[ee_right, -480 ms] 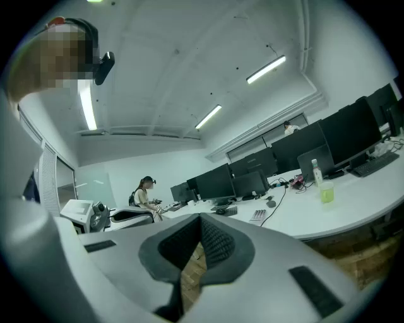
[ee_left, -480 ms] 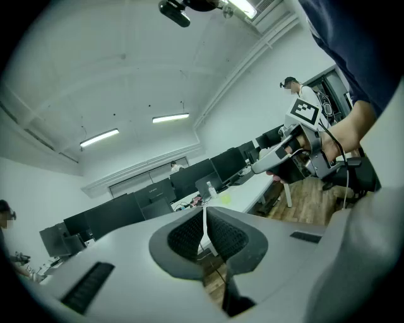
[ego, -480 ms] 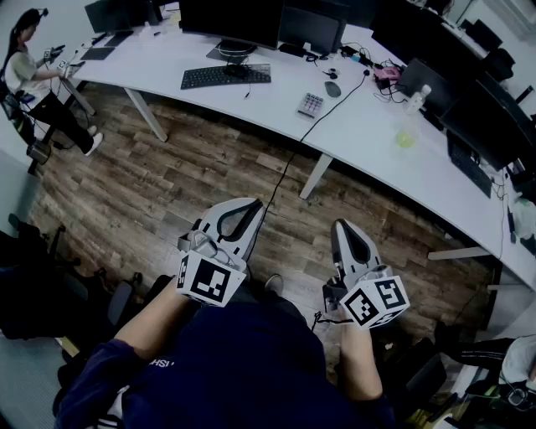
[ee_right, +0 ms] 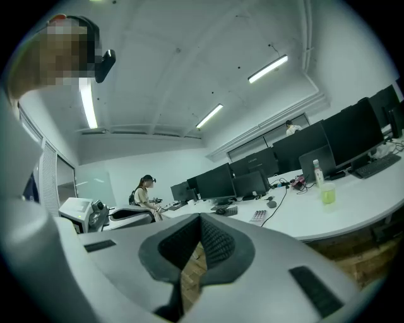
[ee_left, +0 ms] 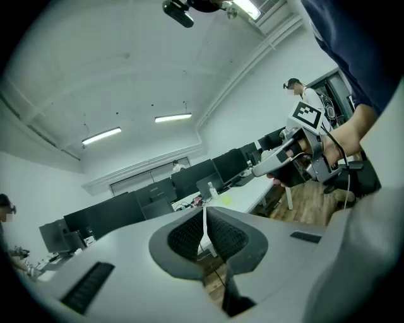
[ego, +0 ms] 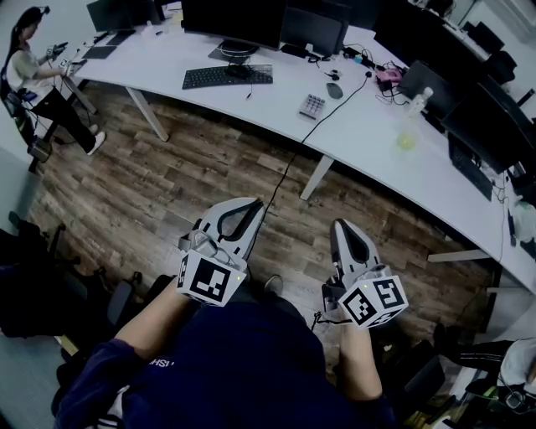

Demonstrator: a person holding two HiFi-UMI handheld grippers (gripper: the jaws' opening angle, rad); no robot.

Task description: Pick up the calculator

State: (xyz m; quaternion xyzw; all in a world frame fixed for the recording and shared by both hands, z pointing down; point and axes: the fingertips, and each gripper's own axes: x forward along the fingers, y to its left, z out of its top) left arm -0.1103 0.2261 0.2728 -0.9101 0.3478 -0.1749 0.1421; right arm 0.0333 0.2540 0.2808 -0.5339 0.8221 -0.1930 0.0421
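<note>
My left tongs (ego: 256,203) and right tongs (ego: 338,224) are both closed on nothing, held above the floor (ego: 193,180). The calculator (ego: 311,105) lies on the desk (ego: 368,138), well apart from them.

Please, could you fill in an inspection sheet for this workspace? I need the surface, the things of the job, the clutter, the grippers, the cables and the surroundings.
Surface: long white curved desk over a wooden floor.
Job's things: calculator lies flat on the desk near the mouse, not yet picked up.
Clutter: keyboard, bottle, green cup.
Grippers: left gripper shut, nothing held; right gripper shut, nothing held; both over the floor, well short of the desk.
Cables: black cable crosses the desk beside the calculator and drops over the edge to the floor.
Surroundings: row of monitors; a person sits at the desk's far left end.
</note>
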